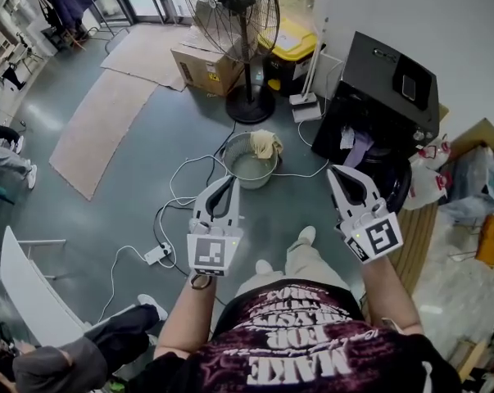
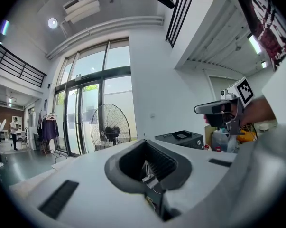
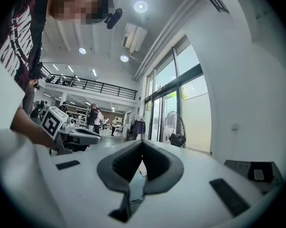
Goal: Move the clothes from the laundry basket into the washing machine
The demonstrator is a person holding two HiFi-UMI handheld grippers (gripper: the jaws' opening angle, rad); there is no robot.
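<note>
The round grey laundry basket [image 1: 248,167] stands on the floor ahead of me, with a pale yellow cloth [image 1: 265,142] draped over its far rim. To its right is the black washing machine [image 1: 390,88], a purple garment [image 1: 358,147] hanging at its front. My left gripper [image 1: 228,183] is shut and empty, held level near the basket's near side. My right gripper [image 1: 338,173] is also shut and empty, in front of the machine. In the left gripper view the shut jaws [image 2: 143,142] point at the fan [image 2: 110,127]. The right gripper view shows its shut jaws [image 3: 142,143] with nothing between them.
A tall standing fan [image 1: 234,15], a cardboard box [image 1: 204,65] and a yellow-lidded bin [image 1: 289,51] stand beyond the basket. White cables and a power strip [image 1: 158,254] lie on the floor at left. Bags [image 1: 427,182] pile up right of the machine. Another person [image 1: 107,342] is at lower left.
</note>
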